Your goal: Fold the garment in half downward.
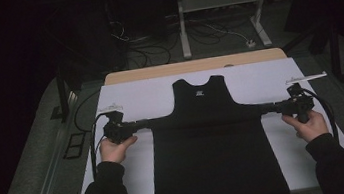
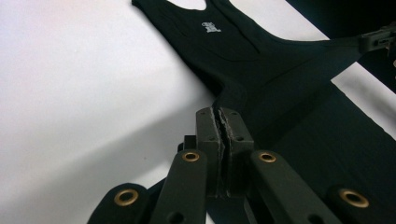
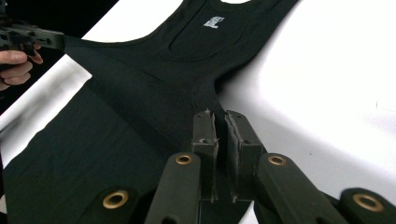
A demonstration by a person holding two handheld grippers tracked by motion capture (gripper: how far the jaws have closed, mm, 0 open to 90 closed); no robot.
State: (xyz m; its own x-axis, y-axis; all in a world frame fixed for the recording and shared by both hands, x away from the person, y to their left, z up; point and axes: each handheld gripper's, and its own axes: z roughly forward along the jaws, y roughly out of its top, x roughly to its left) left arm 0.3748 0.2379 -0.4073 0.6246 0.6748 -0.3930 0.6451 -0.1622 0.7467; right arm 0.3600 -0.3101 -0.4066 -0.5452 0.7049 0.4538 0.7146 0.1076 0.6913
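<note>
Two grippers pinch a black sleeveless cotton top [image 1: 210,137] spread on the white table sheet [image 1: 268,74]: left gripper [image 1: 139,125] clamped on its left edge, right gripper [image 1: 267,108] on its right. Gripper views reveal a small white chest logo [image 2: 211,27].

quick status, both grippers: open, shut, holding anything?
Left gripper: shut on the black tank top, at its side edge.
Right gripper: shut on the same tank top, opposite edge.

left gripper [image 1: 139,125] and right gripper [image 1: 267,109] held level, pointed inward toward each other, jaws clamped, left hand [image 1: 115,148] and right hand [image 1: 310,124] gripping from below, forearms apart
</note>
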